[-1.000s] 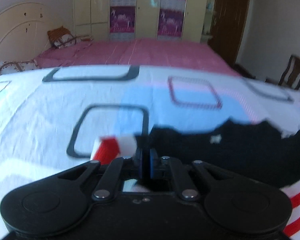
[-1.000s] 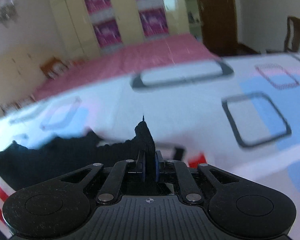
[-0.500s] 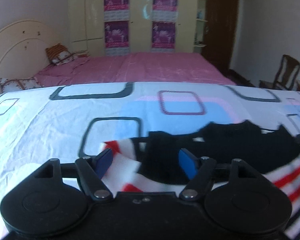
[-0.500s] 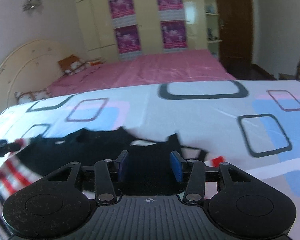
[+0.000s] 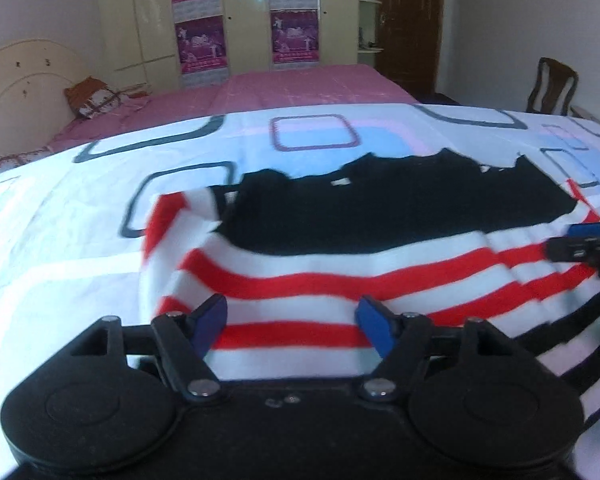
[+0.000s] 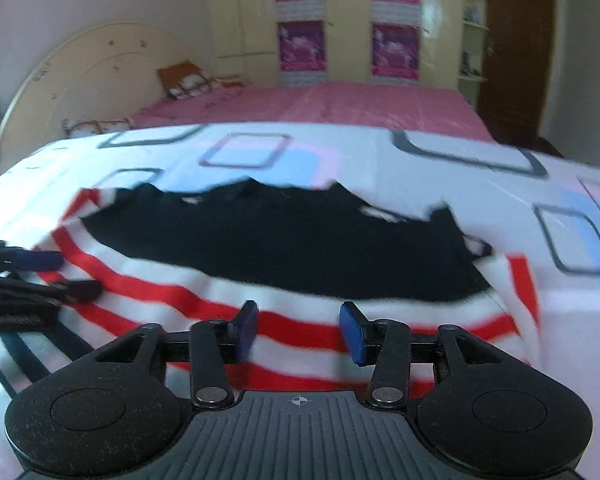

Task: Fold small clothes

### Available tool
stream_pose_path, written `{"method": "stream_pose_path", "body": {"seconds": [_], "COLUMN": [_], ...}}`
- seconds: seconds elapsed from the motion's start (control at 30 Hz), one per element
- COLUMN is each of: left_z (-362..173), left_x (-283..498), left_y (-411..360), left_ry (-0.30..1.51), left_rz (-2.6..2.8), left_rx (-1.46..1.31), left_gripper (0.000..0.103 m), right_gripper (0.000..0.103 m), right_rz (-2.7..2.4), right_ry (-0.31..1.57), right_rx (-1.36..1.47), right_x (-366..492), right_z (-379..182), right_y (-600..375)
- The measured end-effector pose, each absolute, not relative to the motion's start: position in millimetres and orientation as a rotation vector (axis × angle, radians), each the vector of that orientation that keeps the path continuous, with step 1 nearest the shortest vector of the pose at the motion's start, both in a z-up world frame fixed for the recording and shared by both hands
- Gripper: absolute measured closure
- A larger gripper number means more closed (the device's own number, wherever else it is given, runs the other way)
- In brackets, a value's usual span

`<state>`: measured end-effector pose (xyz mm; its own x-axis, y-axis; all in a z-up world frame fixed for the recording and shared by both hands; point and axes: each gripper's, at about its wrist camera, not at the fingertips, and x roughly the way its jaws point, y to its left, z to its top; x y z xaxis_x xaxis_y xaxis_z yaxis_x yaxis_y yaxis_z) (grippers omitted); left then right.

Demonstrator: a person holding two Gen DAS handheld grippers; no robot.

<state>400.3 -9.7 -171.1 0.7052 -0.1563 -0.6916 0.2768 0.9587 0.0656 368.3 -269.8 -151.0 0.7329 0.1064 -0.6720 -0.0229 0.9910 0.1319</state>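
Observation:
A small garment (image 5: 340, 264) with a black top part and red and white stripes lies flat on the patterned sheet (image 5: 80, 240). It also shows in the right wrist view (image 6: 284, 256). My left gripper (image 5: 293, 322) is open and empty over the garment's striped near edge. My right gripper (image 6: 299, 330) is open and empty over the striped part too. The right gripper's tips show at the right edge of the left wrist view (image 5: 588, 240). The left gripper's tips show at the left edge of the right wrist view (image 6: 40, 276).
The white sheet with square outlines covers the work surface. Behind it stands a bed with a pink cover (image 5: 292, 88), pillows (image 5: 96, 96) and a cream headboard. Wardrobes with purple posters (image 5: 292, 32), a brown door and a wooden chair (image 5: 552, 88) are further back.
Both grippers were shut on the garment's black part one second ago. They opened, let it go, and pulled back toward me, so the striped part now fills the foreground.

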Motion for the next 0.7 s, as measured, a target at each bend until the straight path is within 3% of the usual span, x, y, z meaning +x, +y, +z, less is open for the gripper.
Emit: {"method": "stream_pose_path", "body": {"seconds": [0.33,0.7], "left_z": [-171.3,-146.0], "left_x": [393.9,373.1], "left_y": [2.9,-8.6], "left_ry": [0.747,0.766], "left_rz": [-0.209,-0.185], "left_rx": [0.175,0.131], "left_gripper": [0.026,0.029], "right_gripper": [0.058,0.058], "right_rz": [-0.045,0.063], "right_ry": [0.744,0.698], "right_rx": [0.168,0.223], "right_x": [336.4,323.4], "right_z": [-162.8,-134.2], "right_y": [-314.3,-284.4]}}
